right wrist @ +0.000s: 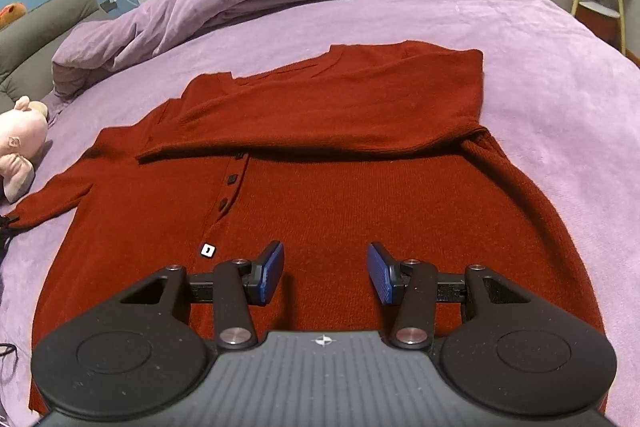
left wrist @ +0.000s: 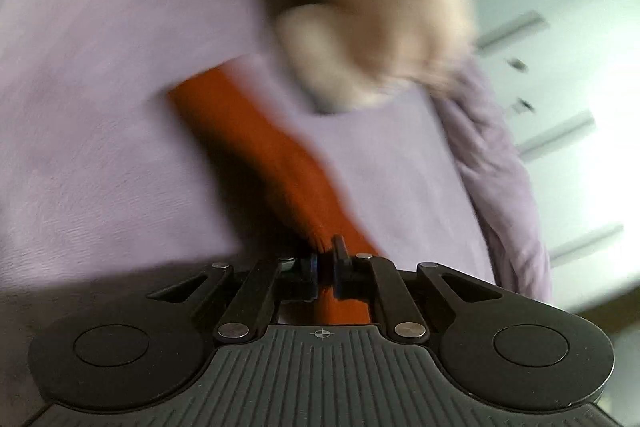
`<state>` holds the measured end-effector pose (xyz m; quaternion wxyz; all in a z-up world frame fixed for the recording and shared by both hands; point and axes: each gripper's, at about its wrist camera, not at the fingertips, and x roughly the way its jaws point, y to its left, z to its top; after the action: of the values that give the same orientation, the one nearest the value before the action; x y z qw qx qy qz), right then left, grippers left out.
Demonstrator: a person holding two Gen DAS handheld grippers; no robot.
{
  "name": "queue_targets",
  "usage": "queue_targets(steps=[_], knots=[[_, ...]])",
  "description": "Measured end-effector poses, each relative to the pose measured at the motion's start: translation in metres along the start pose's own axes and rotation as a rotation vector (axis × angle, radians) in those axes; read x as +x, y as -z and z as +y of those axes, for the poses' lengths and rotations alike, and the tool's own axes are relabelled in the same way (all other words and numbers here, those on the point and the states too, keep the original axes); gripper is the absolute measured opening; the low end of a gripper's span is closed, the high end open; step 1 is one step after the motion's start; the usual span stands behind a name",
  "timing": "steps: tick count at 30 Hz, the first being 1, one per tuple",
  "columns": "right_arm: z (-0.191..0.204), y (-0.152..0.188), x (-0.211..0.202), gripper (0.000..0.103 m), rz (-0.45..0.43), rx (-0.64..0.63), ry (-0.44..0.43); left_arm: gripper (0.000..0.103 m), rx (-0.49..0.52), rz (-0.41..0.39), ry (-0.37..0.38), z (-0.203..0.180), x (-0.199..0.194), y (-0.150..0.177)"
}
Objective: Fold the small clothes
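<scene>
Now the second sleeve (left wrist: 256, 147) is pinched, ready to fold in.
Left gripper (left wrist: 325, 267) clamps its cuff at lower centre; right gripper (right wrist: 326, 269) hangs apart over the red cardigan (right wrist: 320, 219) spread mid-frame on the purple bed (right wrist: 560, 47). Next, I judge, carry the cuff across.

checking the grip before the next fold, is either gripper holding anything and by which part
The left gripper is shut on the red cardigan's sleeve, pinched at its cuff end. The right gripper is open above the cardigan and holds nothing.

We see the left wrist view smeared by motion blur, the plush toy (left wrist: 360, 27) a haze; the right view is sharp, evenly lit, edges bowed by fisheye.
</scene>
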<state>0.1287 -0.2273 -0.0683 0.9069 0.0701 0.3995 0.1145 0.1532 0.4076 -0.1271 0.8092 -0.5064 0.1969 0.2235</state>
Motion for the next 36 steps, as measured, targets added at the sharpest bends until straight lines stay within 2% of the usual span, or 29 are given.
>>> queue_targets(steps=[2, 4, 7, 8, 10, 11, 13, 14, 16, 17, 19, 20, 23, 25, 27, 32, 35, 36], knots=[[-0.002, -0.001, -0.003, 0.047, -0.017, 0.006, -0.002, 0.008, 0.127, -0.001, 0.058, -0.041, -0.010, 0.012], [-0.006, -0.002, -0.006, 0.047, -0.031, 0.020, -0.006, 0.008, 0.284, 0.018, 0.137, -0.094, -0.020, 0.038], [-0.010, -0.004, -0.012, 0.047, -0.053, 0.051, -0.021, 0.008, 0.551, 0.077, 0.309, -0.181, -0.034, 0.108], [-0.011, -0.004, -0.015, 0.047, -0.065, 0.060, -0.028, 0.008, 0.611, 0.094, 0.351, -0.199, -0.039, 0.132], [-0.012, -0.004, -0.019, 0.047, -0.081, 0.074, -0.042, 0.012, 0.739, 0.179, 0.437, -0.236, -0.039, 0.189], [-0.013, -0.003, -0.020, 0.047, -0.085, 0.079, -0.050, 0.015, 0.791, 0.227, 0.454, -0.247, -0.036, 0.217], [-0.016, -0.004, -0.023, 0.047, -0.092, 0.087, -0.059, 0.037, 0.864, 0.342, 0.437, -0.256, -0.023, 0.261], [-0.018, -0.004, -0.024, 0.047, -0.094, 0.090, -0.063, 0.037, 0.888, 0.434, 0.406, -0.254, -0.015, 0.282], [-0.023, -0.008, -0.023, 0.047, -0.096, 0.101, -0.073, 0.038, 0.900, 0.527, 0.352, -0.242, -0.007, 0.302], [-0.027, -0.011, -0.021, 0.047, -0.091, 0.116, -0.088, 0.039, 0.905, 0.522, 0.322, -0.235, -0.006, 0.301], [-0.032, -0.018, -0.011, 0.047, -0.061, 0.149, -0.133, 0.053, 0.901, 0.481, 0.253, -0.221, -0.004, 0.290], [-0.033, -0.022, -0.005, 0.047, -0.046, 0.165, -0.153, 0.056, 0.897, 0.447, 0.216, -0.213, -0.005, 0.279], [-0.030, -0.038, 0.024, 0.047, -0.004, 0.202, -0.215, 0.061, 0.879, 0.374, 0.132, -0.195, -0.013, 0.251], [-0.023, -0.050, 0.044, 0.051, 0.016, 0.224, -0.262, 0.065, 0.854, 0.367, 0.094, -0.186, -0.011, 0.237], [-0.014, -0.064, 0.062, 0.056, 0.018, 0.235, -0.227, 0.066, 0.833, 0.367, 0.065, -0.178, -0.014, 0.231], [-0.006, -0.083, 0.093, 0.056, 0.012, 0.208, -0.084, 0.069, 0.840, 0.364, 0.045, -0.171, -0.007, 0.238], [-0.006, -0.087, 0.111, 0.056, 0.048, 0.181, -0.101, 0.072, 0.857, 0.365, 0.046, -0.164, -0.011, 0.241], [-0.006, -0.088, 0.117, 0.052, 0.059, 0.181, -0.118, 0.073, 0.870, 0.361, 0.048, -0.167, -0.012, 0.242]])
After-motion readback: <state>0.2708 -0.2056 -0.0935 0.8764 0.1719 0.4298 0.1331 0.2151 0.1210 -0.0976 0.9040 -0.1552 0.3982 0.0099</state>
